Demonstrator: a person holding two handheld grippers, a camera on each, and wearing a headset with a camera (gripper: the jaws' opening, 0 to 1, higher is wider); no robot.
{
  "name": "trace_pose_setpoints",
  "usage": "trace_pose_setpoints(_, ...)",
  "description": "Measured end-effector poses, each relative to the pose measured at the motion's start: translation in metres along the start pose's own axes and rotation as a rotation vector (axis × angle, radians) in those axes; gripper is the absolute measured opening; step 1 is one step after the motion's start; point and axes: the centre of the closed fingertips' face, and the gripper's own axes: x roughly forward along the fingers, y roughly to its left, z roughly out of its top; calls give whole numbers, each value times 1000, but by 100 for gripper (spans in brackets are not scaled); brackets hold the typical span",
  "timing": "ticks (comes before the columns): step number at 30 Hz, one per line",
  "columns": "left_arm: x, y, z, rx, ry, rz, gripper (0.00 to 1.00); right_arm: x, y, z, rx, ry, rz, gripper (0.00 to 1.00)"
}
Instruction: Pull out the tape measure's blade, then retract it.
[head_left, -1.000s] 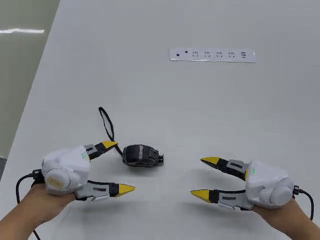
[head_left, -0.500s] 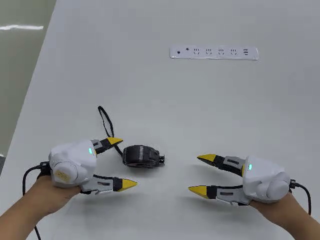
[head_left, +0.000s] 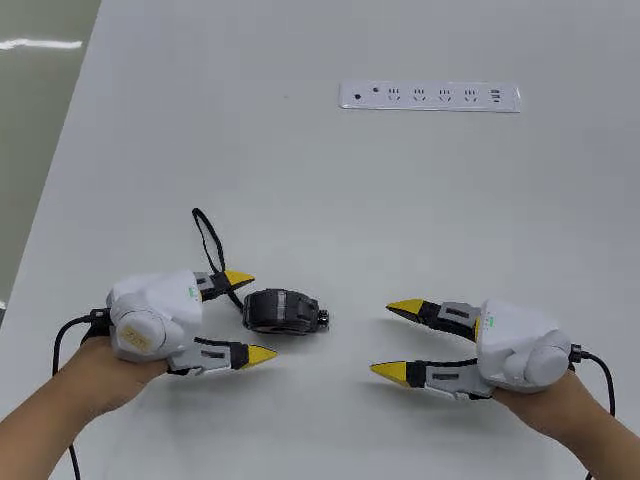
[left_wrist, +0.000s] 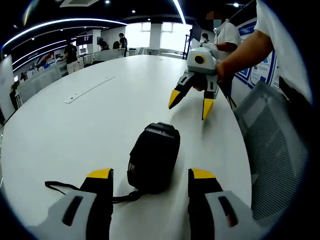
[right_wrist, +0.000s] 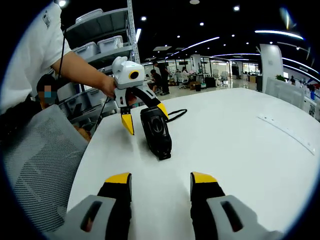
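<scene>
Head view, tape measure (head_left: 286, 311) at left claw (head_left: 262, 315)

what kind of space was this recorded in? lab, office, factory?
Probably an open-plan office or lab: a long white table with a power strip, a mesh office chair, and shelving holding storage bins.

Nothing legible in any view.
Marks are there but too small or blurred to read: a round yellow sticker (head_left: 135, 337) on the left gripper (head_left: 259, 314) body, small green marks (head_left: 477, 322) on it and on the right gripper (head_left: 382, 340), dark print on the far power strip (head_left: 430, 97), the tape measure (right_wrist: 156, 129) side face, and blue wall posters (left_wrist: 246, 34) at far right in the left gripper view.
</scene>
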Motion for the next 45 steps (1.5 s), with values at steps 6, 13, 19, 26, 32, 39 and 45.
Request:
trace_pose_setpoints(6,4,0,1,13,7,-22,53,3,-1,-1,1,5,7,46)
trace_pose_setpoints(13,10,0,1,16,13,-44,48,4,-2,-3,3,8,10,45)
trace_pose_setpoints(19,15,-1,0,20,19,-57,44,5,-3,-3,8,7,13,44)
trace_pose_setpoints(26,17,-1,-1,17,21,-64,41,8,-4,-4,14,8,18,44)
trace_pose_setpoints(32,19,-2,0,16,16,-72,37,9,-4,-5,17,8,21,43)
trace_pose_setpoints(39,20,-2,-1,17,17,-78,35,9,-5,-6,21,6,21,43)
trace_pose_setpoints(45,21,-2,-1,24,17,-80,34,9,-5,-5,22,6,22,43)
